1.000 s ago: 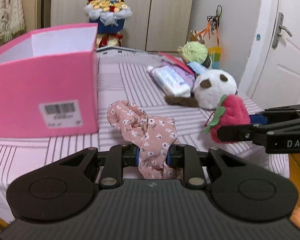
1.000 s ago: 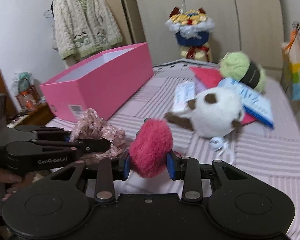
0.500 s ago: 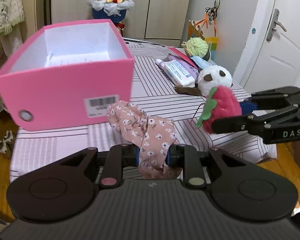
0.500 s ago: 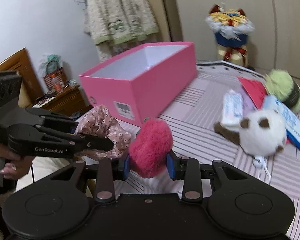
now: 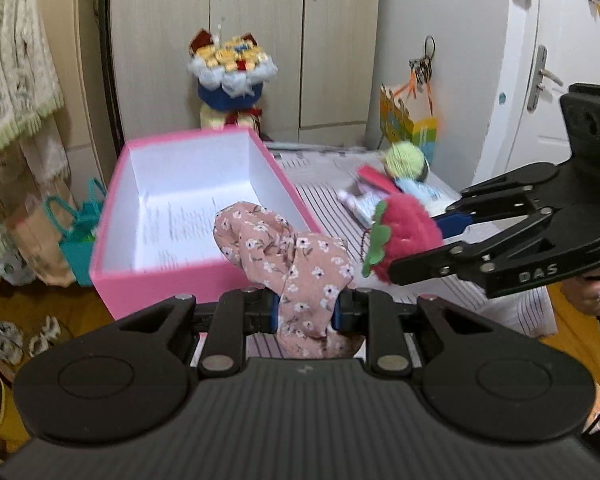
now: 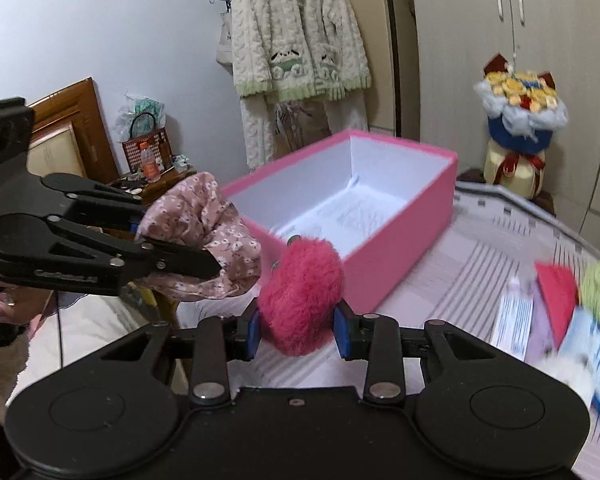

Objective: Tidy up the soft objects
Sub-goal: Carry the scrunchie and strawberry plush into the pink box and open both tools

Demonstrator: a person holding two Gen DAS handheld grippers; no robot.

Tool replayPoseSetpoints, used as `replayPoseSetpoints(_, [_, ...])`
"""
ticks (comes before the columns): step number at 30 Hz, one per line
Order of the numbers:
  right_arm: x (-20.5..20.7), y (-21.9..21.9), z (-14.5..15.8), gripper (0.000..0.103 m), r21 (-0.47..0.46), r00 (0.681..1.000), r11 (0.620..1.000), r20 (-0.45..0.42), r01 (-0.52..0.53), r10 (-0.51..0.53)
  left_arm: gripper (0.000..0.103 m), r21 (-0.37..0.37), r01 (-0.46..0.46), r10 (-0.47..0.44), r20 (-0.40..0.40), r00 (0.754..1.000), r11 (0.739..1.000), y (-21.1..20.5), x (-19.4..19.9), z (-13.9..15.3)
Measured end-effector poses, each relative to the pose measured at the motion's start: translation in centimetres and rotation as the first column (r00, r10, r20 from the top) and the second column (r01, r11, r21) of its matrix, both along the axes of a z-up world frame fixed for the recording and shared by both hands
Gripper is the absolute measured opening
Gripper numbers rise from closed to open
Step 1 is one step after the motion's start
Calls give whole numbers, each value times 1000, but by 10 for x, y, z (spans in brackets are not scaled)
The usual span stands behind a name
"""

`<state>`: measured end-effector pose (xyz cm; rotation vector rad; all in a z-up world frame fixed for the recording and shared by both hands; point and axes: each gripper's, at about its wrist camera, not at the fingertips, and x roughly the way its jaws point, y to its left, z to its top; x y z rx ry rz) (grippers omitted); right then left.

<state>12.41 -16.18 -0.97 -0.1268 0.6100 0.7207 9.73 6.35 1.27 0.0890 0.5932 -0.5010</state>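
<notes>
My left gripper (image 5: 305, 312) is shut on a pink floral cloth (image 5: 296, 264), held in the air near the front corner of the open pink box (image 5: 112, 236). My right gripper (image 6: 296, 330) is shut on a fuzzy red strawberry plush (image 6: 304, 296), raised just short of the box (image 6: 404, 248). In the left wrist view the right gripper (image 5: 420, 248) holds the strawberry (image 5: 404, 236) to the right of the cloth. In the right wrist view the left gripper (image 6: 196, 252) holds the cloth (image 6: 204, 236) at left. The box holds only white paper lining.
On the striped table (image 5: 328, 184) lie a green yarn ball (image 5: 405, 157), a red pouch (image 5: 374, 178) and a tube (image 6: 514, 320). A bouquet (image 5: 232, 76) stands behind the box. A knit cardigan (image 6: 296, 36) hangs on the wall. A wooden side table (image 6: 156, 184) stands at left.
Both grippers have risen with their loads and moved toward the pink box, so its open inside now shows from above. Both grips are unchanged.
</notes>
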Motion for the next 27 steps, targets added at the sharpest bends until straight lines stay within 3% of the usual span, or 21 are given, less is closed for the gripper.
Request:
replayPoseSetpoints(5, [40, 21, 18, 40, -41, 999, 999, 40, 4, -2, 22, -22, -35, 37, 52, 998, 999, 10, 33, 22])
replayPoseSetpoints(8, [69, 35, 22, 40, -86, 998, 996, 60, 2, 3, 22, -48, -80, 82, 42, 996, 996, 15, 69, 23])
replayPoseSetpoints(12, [111, 55, 20, 40, -180, 998, 984, 61, -10, 22, 22, -101, -121, 118, -37, 992, 987, 20, 131, 11])
replayPoseSetpoints(16, [157, 73, 10, 40, -241, 999, 970, 17, -38, 44, 22, -95, -169, 164, -59, 985, 981, 17, 181, -3])
replayPoseSetpoints(18, [176, 83, 2, 40, -282, 998, 958, 3, -55, 58, 22, -127, -174, 159, -122, 980, 976, 19, 202, -10])
replayPoseSetpoints(20, [195, 95, -7, 40, -353, 997, 934, 21, -64, 76, 22, -150, -204, 172, -200, 965, 967, 19, 226, -19])
replayPoseSetpoints(23, [219, 107, -20, 40, -427, 996, 902, 29, -68, 89, 22, -131, -251, 213, -249, 945, 959, 17, 258, -32])
replayPoseSetpoints(27, [246, 118, -38, 40, -520, 994, 849, 1, -94, 111, 22, -161, -278, 214, -330, 919, 947, 23, 291, -51])
